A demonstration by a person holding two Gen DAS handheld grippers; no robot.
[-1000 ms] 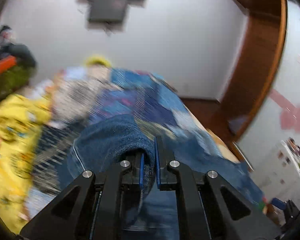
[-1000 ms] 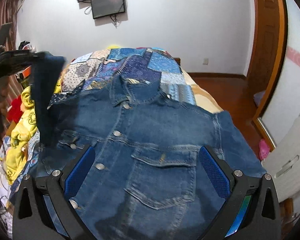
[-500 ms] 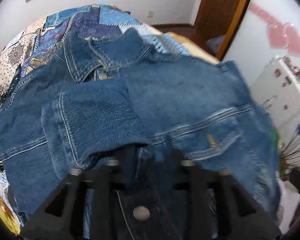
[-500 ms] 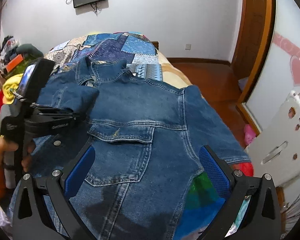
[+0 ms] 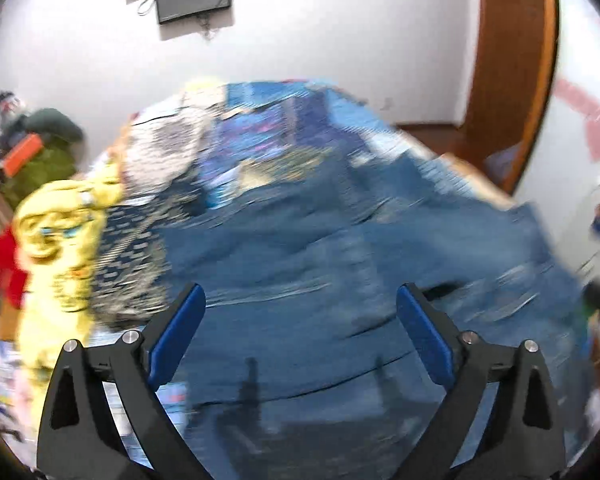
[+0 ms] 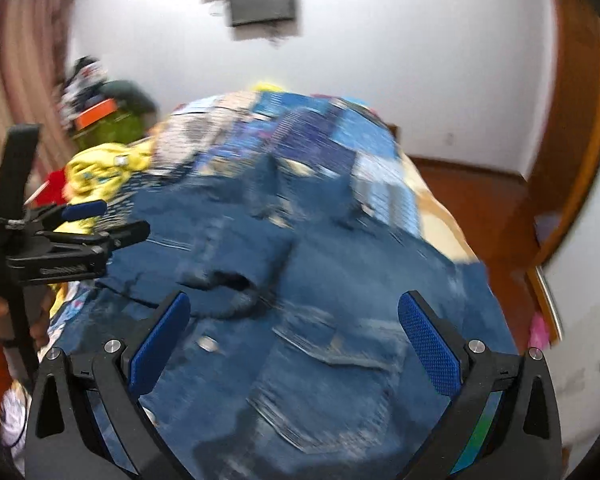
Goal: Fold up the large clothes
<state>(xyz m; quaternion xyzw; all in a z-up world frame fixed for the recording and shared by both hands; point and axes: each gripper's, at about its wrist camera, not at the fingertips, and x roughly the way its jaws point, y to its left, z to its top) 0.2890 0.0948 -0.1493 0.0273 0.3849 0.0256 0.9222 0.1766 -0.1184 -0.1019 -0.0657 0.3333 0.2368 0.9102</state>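
Left gripper [image 5: 298,330]: jaws are being held wide apart, having just been opening; nothing is being pressed between the blue pads [image 5: 176,340]. The denim jacket [image 5: 340,280] is being seen ahead of and below the jaws, spread across the gap between them and past both tips; no contact with the pads is being shown. The view is blurred, so seams are hard to read.

Right gripper [image 6: 294,334]: jaws are also being held wide apart, with nothing clamped. The jacket [image 6: 340,280] is lying under and ahead of the jaws, front side up. A chest pocket flap is being seen between the two pads, nearer the right one; a metal button is being seen just beside the left pad. One sleeve [image 6: 228,264] is lying folded across the jacket's front, ahead of the left jaw.

In the right wrist view the left gripper [image 6: 112,220] is being seen to the left of the jaws, at the jacket's edge, held by a hand [image 6: 4,312].

The jacket is resting on a patchwork bedspread [image 6: 320,136], which is showing beyond the collar. A yellow garment [image 5: 60,240] is lying left of the left jaw.
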